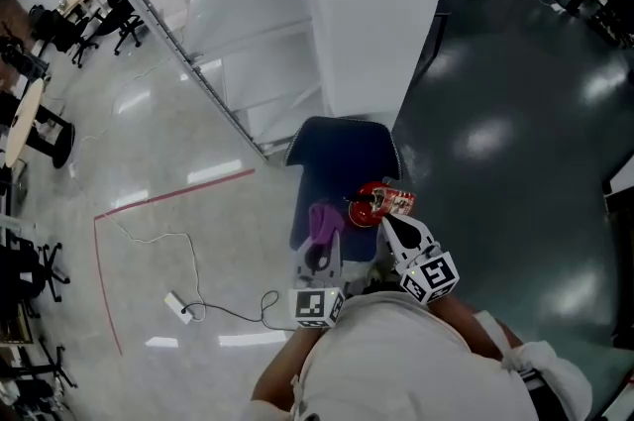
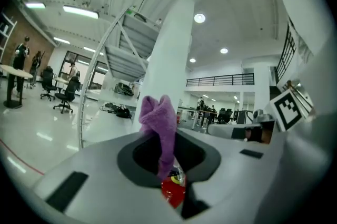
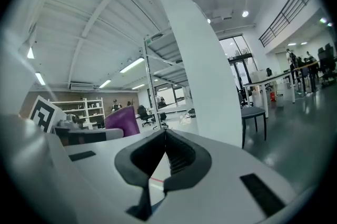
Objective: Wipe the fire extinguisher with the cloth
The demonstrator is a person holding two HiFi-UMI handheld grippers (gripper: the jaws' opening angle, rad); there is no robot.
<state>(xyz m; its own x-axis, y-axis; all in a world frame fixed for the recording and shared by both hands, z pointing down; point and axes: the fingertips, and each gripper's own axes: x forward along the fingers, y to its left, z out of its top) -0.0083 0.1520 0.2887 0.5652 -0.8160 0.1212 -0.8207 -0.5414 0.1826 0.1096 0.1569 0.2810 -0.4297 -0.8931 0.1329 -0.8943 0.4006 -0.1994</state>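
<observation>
A red fire extinguisher (image 1: 381, 202) lies on the seat of a dark blue chair (image 1: 342, 157) in the head view. My left gripper (image 1: 321, 246) is shut on a purple cloth (image 1: 324, 220), held just left of the extinguisher. In the left gripper view the cloth (image 2: 159, 125) sticks up from between the jaws, and a bit of the red extinguisher (image 2: 172, 192) shows below them. My right gripper (image 1: 387, 225) sits right against the extinguisher's near side. Its jaws (image 3: 165, 132) meet at the tips with nothing between them; the purple cloth (image 3: 122, 118) shows to its left.
A wide white pillar (image 1: 381, 13) rises directly behind the chair. A metal frame (image 1: 188, 62) runs diagonally at the left. A cable with a white power strip (image 1: 179, 307) and a red tape line (image 1: 173, 193) lie on the floor at left. Office chairs (image 1: 119, 18) stand far left.
</observation>
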